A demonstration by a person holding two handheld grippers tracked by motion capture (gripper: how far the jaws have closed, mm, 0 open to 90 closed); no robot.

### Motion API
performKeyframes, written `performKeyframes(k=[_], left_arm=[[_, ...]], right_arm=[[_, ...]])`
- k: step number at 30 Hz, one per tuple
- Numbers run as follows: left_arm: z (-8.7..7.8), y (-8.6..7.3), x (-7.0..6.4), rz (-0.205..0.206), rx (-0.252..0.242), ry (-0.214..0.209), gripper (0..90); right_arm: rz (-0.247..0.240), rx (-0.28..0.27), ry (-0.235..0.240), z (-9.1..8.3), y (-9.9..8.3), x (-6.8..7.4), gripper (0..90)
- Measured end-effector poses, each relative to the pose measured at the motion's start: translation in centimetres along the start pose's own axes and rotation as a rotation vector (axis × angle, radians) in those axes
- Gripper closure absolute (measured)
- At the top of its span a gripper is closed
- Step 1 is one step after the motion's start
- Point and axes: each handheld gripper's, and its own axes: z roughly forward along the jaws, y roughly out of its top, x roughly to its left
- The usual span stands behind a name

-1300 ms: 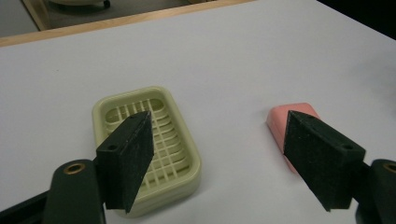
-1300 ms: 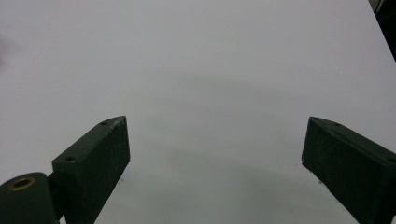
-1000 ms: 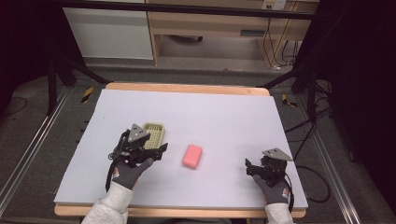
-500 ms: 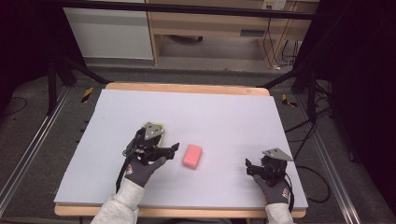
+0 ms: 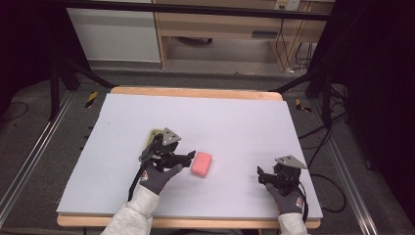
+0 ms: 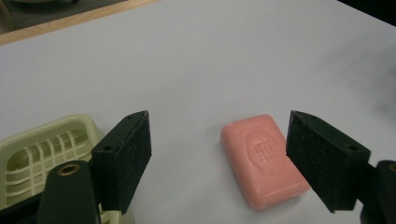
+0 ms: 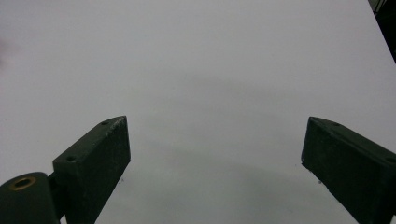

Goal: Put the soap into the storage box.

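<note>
The white worktop [image 5: 235, 122] carries a pale green slatted soap dish [image 6: 42, 154] at its left-centre and a pink bar of soap [image 5: 201, 163] lying flat just right of it. The left tongs [image 5: 188, 155] hang released, jaws wide, with the soap between them in the left gripper view. The right tongs [image 5: 262, 174] sit near the front right edge, also released, over bare surface.

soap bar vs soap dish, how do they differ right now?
The soap bar is pink and solid, with a stamp pressed into its top; the soap dish is pale yellow-green with a slotted grid floor. The soap bar lies in front of the left gripper, between its open jaws; the soap dish sits off to one side, partly behind a jaw. Both rest on the white table, and the dish holds nothing.
</note>
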Motion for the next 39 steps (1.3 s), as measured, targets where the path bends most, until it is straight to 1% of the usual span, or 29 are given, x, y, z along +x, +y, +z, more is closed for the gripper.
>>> performKeyframes(k=[6,7,20,23,26,27,28,33,34,35,37,39], left_arm=[[0.5,0.1,-0.2,-0.006,0.005,-0.007,21.2],[0.7,0.1,-0.3,-0.002,0.012,-0.01,21.1],[2.1,-0.1,-1.2,0.003,0.041,-0.02,21.2],[2.7,-0.3,-1.6,0.016,0.061,-0.023,21.1],[2.9,-0.4,-1.8,0.012,0.063,-0.025,21.0],[2.9,-0.4,-1.8,0.019,0.07,-0.026,21.0],[3.0,-0.4,-1.9,0.014,0.068,-0.027,21.0],[3.3,-0.5,-2.2,0.024,0.083,-0.029,21.0],[3.4,-0.6,-2.3,0.02,0.08,-0.029,20.9],[3.5,-0.6,-2.4,0.026,0.092,-0.033,21.0],[3.6,-0.6,-2.5,0.024,0.092,-0.033,21.0],[3.8,-0.7,-2.7,0.034,0.105,-0.035,21.0]], right_arm=[[-0.003,0.004,0.0,0.0,0.0,0.0,8.3],[0.001,0.003,0.0,0.0,0.0,0.0,8.3],[-0.001,0.007,0.001,0.1,0.0,0.0,8.3],[0.0,0.007,-0.001,0.1,0.0,0.0,8.3],[-0.001,0.009,0.0,0.1,0.0,0.0,8.3],[-0.001,0.009,0.0,0.1,0.0,0.0,8.3],[-0.004,0.009,-0.001,0.1,-0.1,0.0,8.3],[0.0,0.01,0.0,0.1,-0.1,0.0,8.3],[0.0,0.011,0.001,0.1,-0.1,0.0,8.3],[0.0,0.011,0.0,0.1,-0.1,0.0,8.3],[0.0,0.011,0.001,0.1,-0.1,0.0,8.3],[-0.001,0.012,0.001,0.1,-0.1,0.0,8.3]])
